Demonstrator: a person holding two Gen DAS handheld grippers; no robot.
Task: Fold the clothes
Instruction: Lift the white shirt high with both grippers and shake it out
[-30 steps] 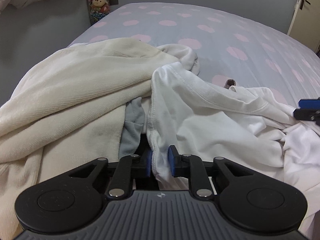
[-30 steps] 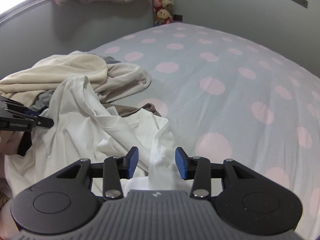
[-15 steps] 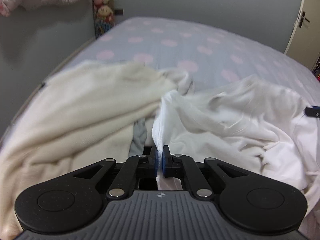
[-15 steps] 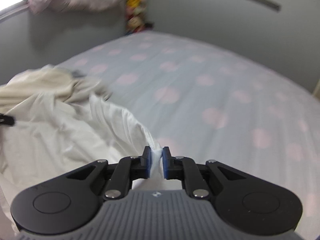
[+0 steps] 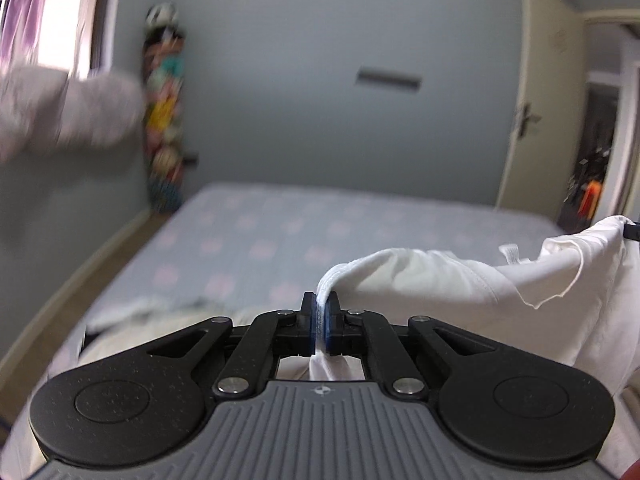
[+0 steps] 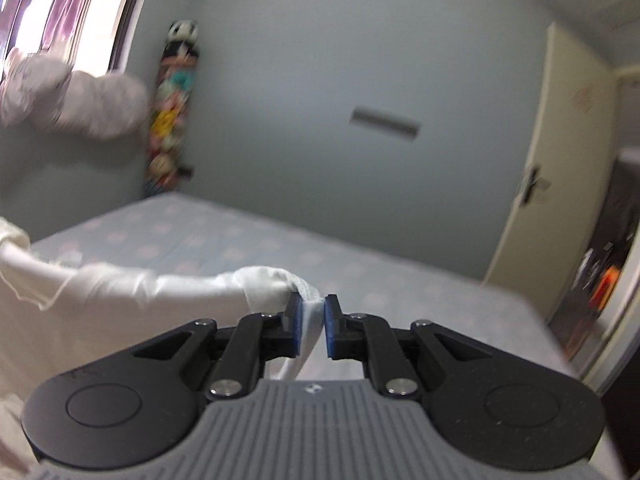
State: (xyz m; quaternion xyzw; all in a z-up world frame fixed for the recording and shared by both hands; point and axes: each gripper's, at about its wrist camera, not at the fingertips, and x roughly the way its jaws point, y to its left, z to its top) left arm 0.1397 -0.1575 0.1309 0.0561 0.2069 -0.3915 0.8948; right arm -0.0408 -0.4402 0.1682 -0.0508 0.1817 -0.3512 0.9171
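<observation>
Clearly the white shirt point(image 5: 440, 292) is a light, limp thing: it sags between its two held points and will drape wherever it is not supported, so hems and seams give the firmest hold. It hangs in the air above the bed point(image 5: 248, 240), stretched from one gripper to the other. In the left wrist view the left gripper point(image 5: 319, 322) has its jaws pressed together on a ribbed edge of the shirt, and the cloth runs off toward 3 o'clock, where a small label shows near the top fold. In the right wrist view the right gripper point(image 6: 311, 326) pinches a thicker bunched edge, its jaws nearly together with cloth between them, and the shirt point(image 6: 120, 300) trails away toward 9 o'clock. Both grippers point out across the bed toward the far wall point(image 6: 360, 60), tipped only a little downward. Cream clothing point(image 5: 132, 332) lies on the bed below at 8 o'clock in the left view.
</observation>
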